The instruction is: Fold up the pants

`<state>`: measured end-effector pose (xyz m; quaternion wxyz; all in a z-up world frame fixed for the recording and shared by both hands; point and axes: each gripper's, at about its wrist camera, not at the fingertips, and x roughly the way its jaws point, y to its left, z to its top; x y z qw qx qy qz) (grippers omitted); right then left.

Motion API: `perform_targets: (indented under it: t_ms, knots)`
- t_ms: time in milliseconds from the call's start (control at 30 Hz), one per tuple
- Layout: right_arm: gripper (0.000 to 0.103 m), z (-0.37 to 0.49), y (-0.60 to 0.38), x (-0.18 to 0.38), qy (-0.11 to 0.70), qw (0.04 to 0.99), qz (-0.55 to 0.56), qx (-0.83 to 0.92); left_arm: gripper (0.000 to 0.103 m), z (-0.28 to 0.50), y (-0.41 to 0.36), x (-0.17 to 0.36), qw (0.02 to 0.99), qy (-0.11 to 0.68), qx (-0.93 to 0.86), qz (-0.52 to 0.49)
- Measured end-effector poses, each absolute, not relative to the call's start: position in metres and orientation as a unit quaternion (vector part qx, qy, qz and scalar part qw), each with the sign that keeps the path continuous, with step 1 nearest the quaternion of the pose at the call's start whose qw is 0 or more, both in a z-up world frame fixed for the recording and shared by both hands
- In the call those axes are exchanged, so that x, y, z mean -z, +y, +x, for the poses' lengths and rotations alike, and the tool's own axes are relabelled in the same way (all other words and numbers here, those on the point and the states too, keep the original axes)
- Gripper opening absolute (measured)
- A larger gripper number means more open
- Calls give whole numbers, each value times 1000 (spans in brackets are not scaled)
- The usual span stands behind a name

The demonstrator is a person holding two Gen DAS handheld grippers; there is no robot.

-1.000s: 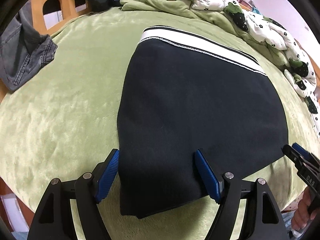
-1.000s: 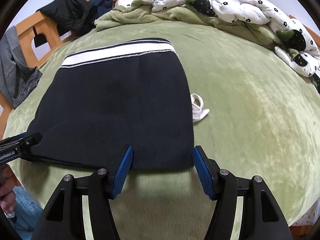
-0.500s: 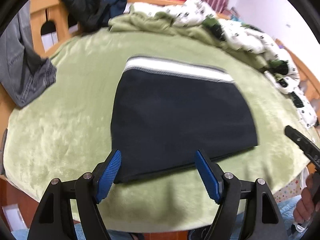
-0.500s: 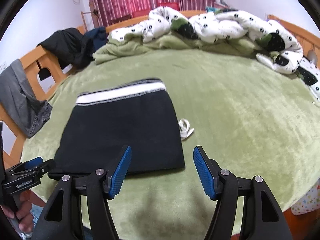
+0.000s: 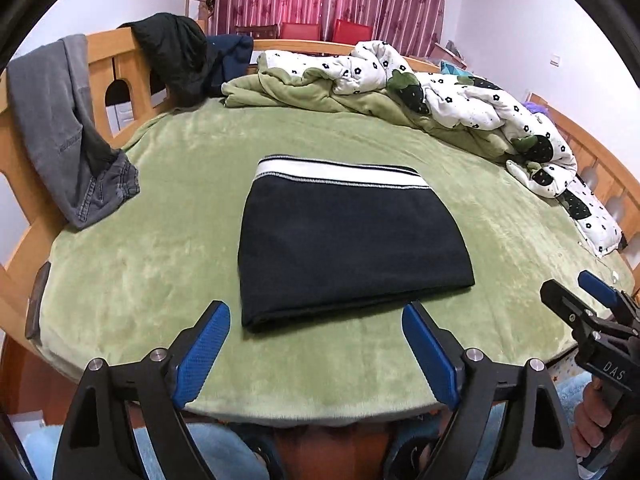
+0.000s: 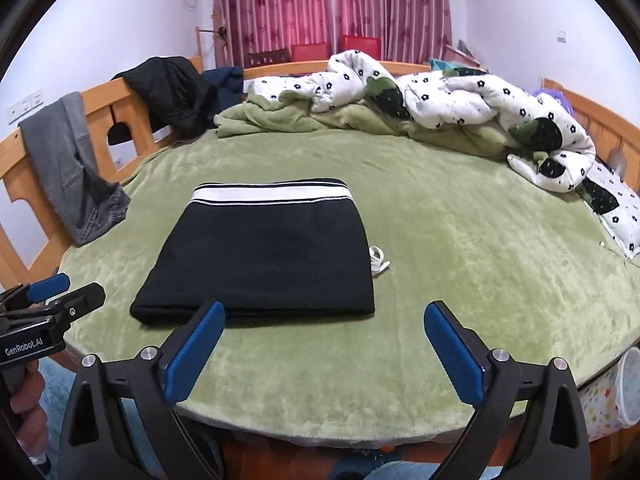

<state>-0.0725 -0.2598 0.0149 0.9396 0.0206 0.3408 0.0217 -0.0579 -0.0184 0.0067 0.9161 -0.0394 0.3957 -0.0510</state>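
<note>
Bed first: its green plush cover carries the pants, a dark folded rectangle lying flat near the middle of the bed, white-striped waistband on the far side and a thick doubled fold on the near edge. Judging by that neat, compact shape, the folding looks finished; nothing seems left except perhaps tucking in the white drawstring that pokes out just beside the pants' right edge. A rumpled flowered quilt lies well beyond the pants, and grey jeans hang on the rail far to their left.

Compared with a second ago, both tongs have pulled back and risen: then their fingers straddled the pants' near edge, now they hang short of it. The left tongs and right tongs both stand wide apart, holding nothing.
</note>
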Motion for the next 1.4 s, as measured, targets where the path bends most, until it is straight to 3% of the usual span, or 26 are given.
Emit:
perform_targets:
  t_ms: [1400]
  knots:
    - [99, -91, -260, -15, 342, 939, 25, -20, 87, -81, -5, -7, 917, 394, 34, -41]
